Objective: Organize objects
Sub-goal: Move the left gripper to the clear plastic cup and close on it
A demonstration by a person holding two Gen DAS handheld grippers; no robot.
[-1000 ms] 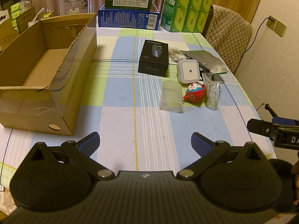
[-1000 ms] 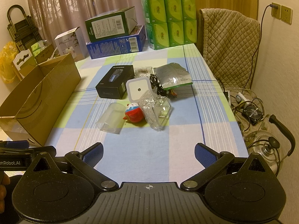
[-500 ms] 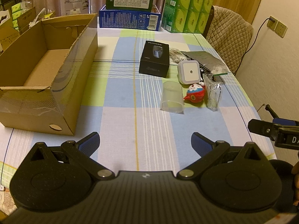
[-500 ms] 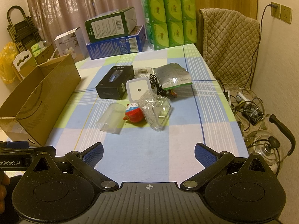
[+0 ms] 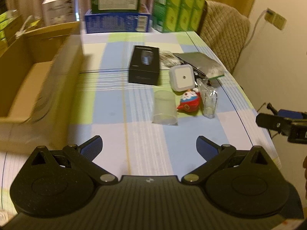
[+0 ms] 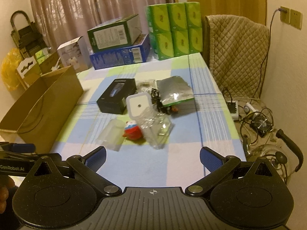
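Note:
A cluster of loose items lies mid-table: a black product box (image 5: 144, 65) (image 6: 116, 95), a white square night light (image 5: 181, 77) (image 6: 139, 105), a clear plastic cup (image 5: 165, 108) (image 6: 112, 134) on its side, a red and white toy (image 5: 189, 101) (image 6: 132, 129), a clear plastic bag (image 5: 208, 101) (image 6: 157, 128) and a silver foil pouch (image 5: 199, 62) (image 6: 175, 91). An open cardboard box (image 5: 28, 80) (image 6: 44, 103) stands at the left. My left gripper (image 5: 149, 145) and right gripper (image 6: 152, 156) are both open and hold nothing, over the near part of the table.
Blue and green cartons (image 6: 119, 44) and green tissue packs (image 6: 173, 30) are stacked at the far edge. A quilt-covered chair (image 6: 236, 51) stands at the right side. Cables, a fan and a kettle (image 6: 268, 134) clutter the floor to the right.
Both grippers have moved forward toward the cluster of items, which now looks larger and slightly blurred. Both stay open.

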